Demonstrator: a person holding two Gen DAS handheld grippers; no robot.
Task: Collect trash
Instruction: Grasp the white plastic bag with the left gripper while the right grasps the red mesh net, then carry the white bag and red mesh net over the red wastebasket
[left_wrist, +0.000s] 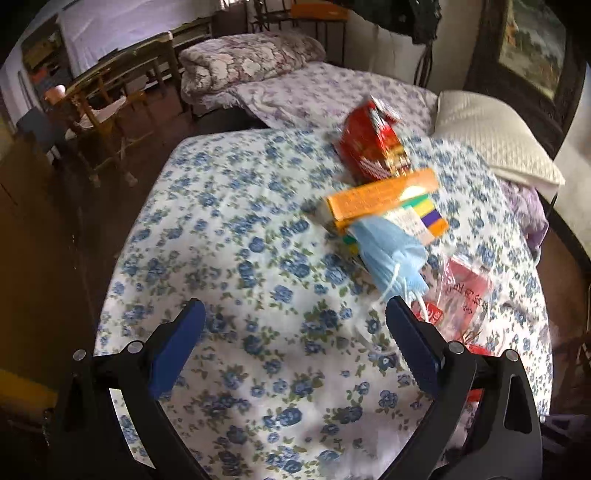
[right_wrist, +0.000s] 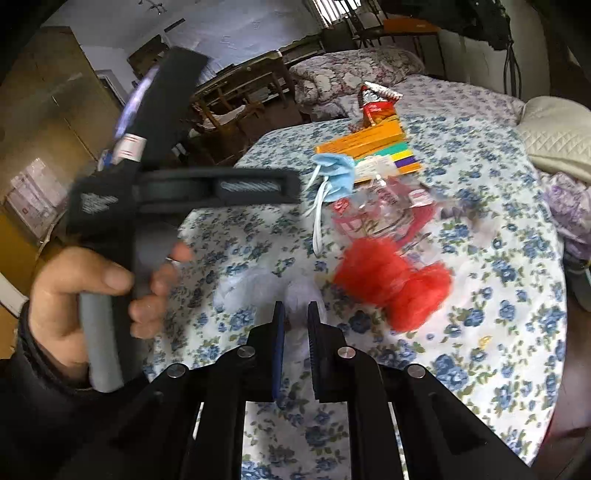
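Trash lies on a blue-flowered bedsheet: a red snack bag, an orange box, a blue face mask and a clear wrapper with red print. My left gripper is open and empty, just left of the mask and wrapper. In the right wrist view my right gripper is shut on a thin whitish plastic bag. A red mesh bag lies right of it, with the mask, the wrapper, the box and the snack bag beyond.
The left hand-held gripper body fills the left of the right wrist view. A white pillow and a folded floral quilt lie at the bed's far side. Wooden chairs stand on the floor to the left.
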